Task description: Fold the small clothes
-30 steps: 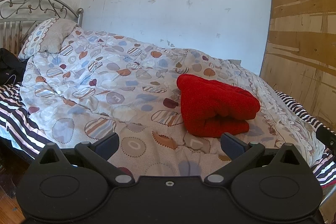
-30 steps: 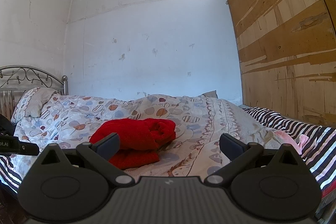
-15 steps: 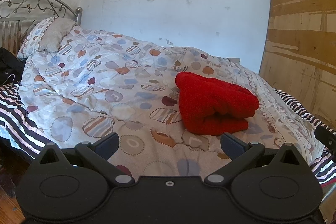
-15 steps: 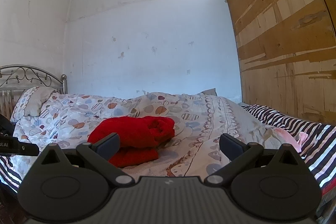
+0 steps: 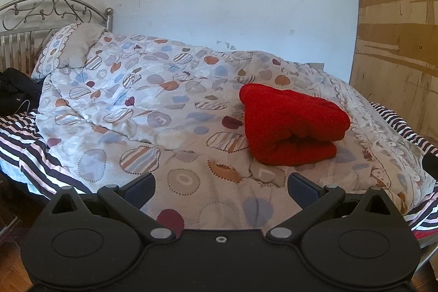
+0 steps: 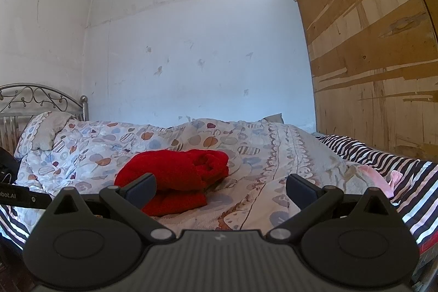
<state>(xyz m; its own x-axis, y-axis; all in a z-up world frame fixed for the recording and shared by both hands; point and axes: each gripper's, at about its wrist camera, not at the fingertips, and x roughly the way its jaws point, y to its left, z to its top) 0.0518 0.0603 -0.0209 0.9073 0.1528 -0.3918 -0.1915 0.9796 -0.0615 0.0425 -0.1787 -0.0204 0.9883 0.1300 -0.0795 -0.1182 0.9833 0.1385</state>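
Lying folded into a thick bundle, the red garment (image 5: 290, 125) sits on the patterned quilt (image 5: 153, 111) toward the right half of the bed, its rolled edges facing the right side. The left gripper (image 5: 220, 186) hangs above the near edge of the quilt with its jaws spread wide and nothing between them, short of the garment. The right gripper (image 6: 221, 189) is likewise wide apart and empty; in its view the garment (image 6: 175, 174) shows partly behind its left finger (image 6: 141, 186). A pillow (image 5: 71, 48) rests against the metal headboard (image 5: 46, 10). A pink cloth (image 6: 375, 178) lies on the striped sheet (image 6: 383, 158) near the wooden board (image 6: 369, 59).
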